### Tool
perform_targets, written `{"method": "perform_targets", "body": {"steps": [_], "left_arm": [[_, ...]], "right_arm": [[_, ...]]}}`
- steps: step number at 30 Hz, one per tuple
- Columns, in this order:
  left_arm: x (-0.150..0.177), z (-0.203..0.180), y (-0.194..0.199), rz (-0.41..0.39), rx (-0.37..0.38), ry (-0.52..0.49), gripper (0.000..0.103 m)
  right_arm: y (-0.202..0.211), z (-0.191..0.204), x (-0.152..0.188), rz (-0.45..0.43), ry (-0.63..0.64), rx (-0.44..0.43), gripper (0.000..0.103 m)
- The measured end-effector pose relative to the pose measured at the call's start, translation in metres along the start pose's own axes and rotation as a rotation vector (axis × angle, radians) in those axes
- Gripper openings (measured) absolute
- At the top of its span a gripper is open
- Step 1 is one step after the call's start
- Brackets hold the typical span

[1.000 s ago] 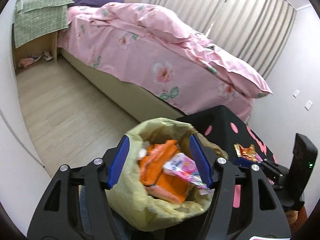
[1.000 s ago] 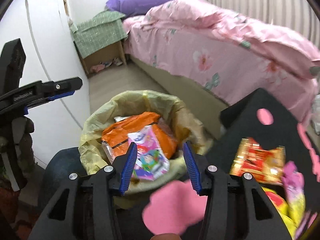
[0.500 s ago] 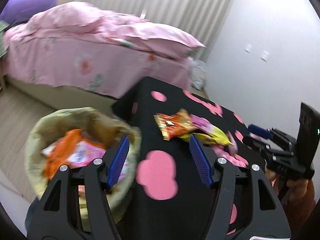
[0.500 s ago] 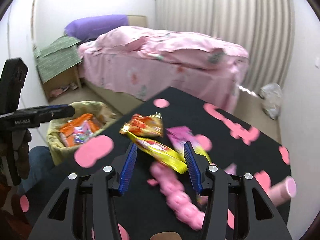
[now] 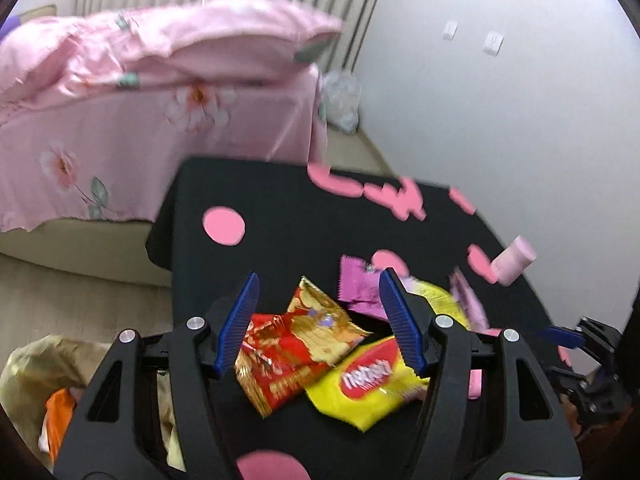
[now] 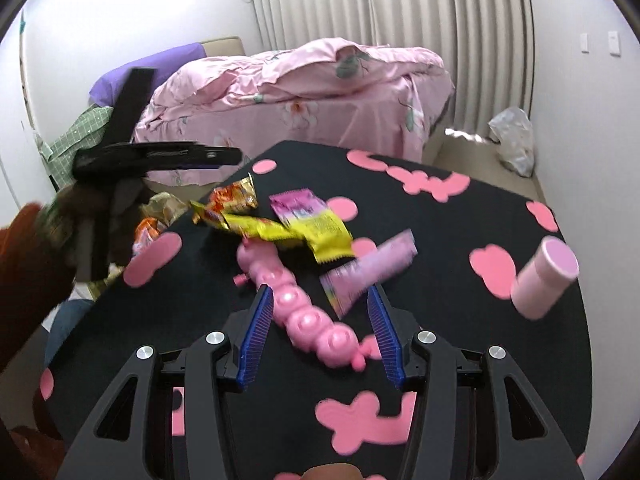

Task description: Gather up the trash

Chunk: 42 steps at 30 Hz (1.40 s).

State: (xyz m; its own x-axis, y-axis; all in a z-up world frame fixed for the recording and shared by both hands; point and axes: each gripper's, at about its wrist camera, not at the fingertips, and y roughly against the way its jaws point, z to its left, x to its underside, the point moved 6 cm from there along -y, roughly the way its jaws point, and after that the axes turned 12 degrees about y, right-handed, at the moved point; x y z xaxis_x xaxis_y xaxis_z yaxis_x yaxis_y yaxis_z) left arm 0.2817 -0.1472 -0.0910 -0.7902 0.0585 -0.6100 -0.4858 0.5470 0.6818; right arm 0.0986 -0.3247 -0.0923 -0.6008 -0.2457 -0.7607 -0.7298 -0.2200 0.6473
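Observation:
My left gripper is open and empty, just above a red and gold snack wrapper and a yellow wrapper on the black table with pink spots. A purple wrapper lies behind them. The bin with a yellow bag stands low at the left with orange trash inside. My right gripper is open and empty over a pink caterpillar toy. The yellow wrapper, a purple and yellow wrapper and a lilac tube lie beyond it. My left gripper shows at the left.
A pink bottle lies on its side at the table's right. A bed with a pink floral quilt stands behind the table. A white plastic bag sits on the floor by the curtain. White walls close the right side.
Both grippers have swung right, from over the bin to over the table. The left now hovers over the red and yellow wrappers, the right over the pink toy. Both stay open.

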Motion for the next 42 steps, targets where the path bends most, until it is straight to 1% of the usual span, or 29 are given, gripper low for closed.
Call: {"method": "perform_targets", "body": {"steps": [2,5,8,10,12,13,14,17,18,19,21,23,26,28,31,34,36,38,40,42], "left_arm": [[0.008,0.003,-0.012,0.065,0.003,-0.002,0.059],[0.029,0.003,-0.011,0.113,0.007,-0.008,0.059],[0.051,0.001,0.006,0.121,0.017,-0.005,0.059],[0.067,0.000,0.020,0.119,0.002,0.009,0.059],[0.079,-0.004,0.030,0.123,0.011,0.031,0.059],[0.083,-0.004,0.033,0.124,0.016,0.046,0.059],[0.090,-0.005,0.039,0.123,0.025,0.073,0.059],[0.101,-0.007,0.050,0.118,0.053,0.120,0.059],[0.105,-0.006,0.054,0.107,0.050,0.131,0.059],[0.108,-0.006,0.057,0.094,0.039,0.136,0.059],[0.113,-0.003,0.065,0.058,-0.007,0.149,0.059],[0.115,0.002,0.072,0.023,-0.052,0.183,0.059],[0.118,0.014,0.085,-0.014,-0.071,0.249,0.059],[0.119,0.019,0.092,-0.025,-0.071,0.264,0.059],[0.122,0.023,0.097,-0.024,-0.052,0.264,0.060],[0.124,0.022,0.097,-0.011,-0.038,0.243,0.061],[0.127,0.018,0.097,0.011,-0.003,0.248,0.061],[0.130,0.013,0.097,0.047,0.048,0.269,0.061],[0.134,0.010,0.100,0.060,0.066,0.273,0.062],[0.138,0.006,0.106,0.065,0.073,0.264,0.062]], "right_arm": [[-0.001,-0.001,0.009,0.012,0.005,-0.007,0.046],[-0.006,-0.005,0.015,0.028,0.015,-0.004,0.046],[-0.011,-0.008,0.014,0.027,0.003,-0.007,0.046],[-0.015,-0.010,0.012,0.016,-0.013,-0.015,0.046],[-0.017,-0.010,0.008,0.002,-0.027,-0.017,0.047],[-0.018,-0.010,0.005,-0.005,-0.036,-0.018,0.052],[-0.018,-0.010,0.002,-0.009,-0.044,-0.023,0.058],[-0.019,-0.006,-0.007,-0.028,-0.071,-0.051,0.058],[-0.019,-0.004,-0.010,-0.032,-0.065,-0.050,0.058],[-0.020,0.000,-0.013,-0.027,-0.048,-0.049,0.058],[-0.025,0.005,-0.017,0.001,-0.037,-0.046,0.058],[-0.030,0.011,-0.023,0.011,-0.030,-0.043,0.058],[-0.040,0.018,-0.033,0.020,-0.015,-0.019,0.058],[-0.048,0.022,-0.039,0.031,-0.012,-0.004,0.058],[-0.058,0.026,-0.047,0.036,-0.029,-0.005,0.058],[-0.064,0.030,-0.053,0.031,-0.070,-0.053,0.058],[-0.067,0.034,-0.055,0.035,-0.080,-0.069,0.058],[-0.067,0.037,-0.055,0.040,-0.062,-0.054,0.058],[-0.067,0.038,-0.053,0.050,-0.029,-0.020,0.058],[-0.064,0.034,-0.050,0.053,-0.006,0.034,0.058]]}}
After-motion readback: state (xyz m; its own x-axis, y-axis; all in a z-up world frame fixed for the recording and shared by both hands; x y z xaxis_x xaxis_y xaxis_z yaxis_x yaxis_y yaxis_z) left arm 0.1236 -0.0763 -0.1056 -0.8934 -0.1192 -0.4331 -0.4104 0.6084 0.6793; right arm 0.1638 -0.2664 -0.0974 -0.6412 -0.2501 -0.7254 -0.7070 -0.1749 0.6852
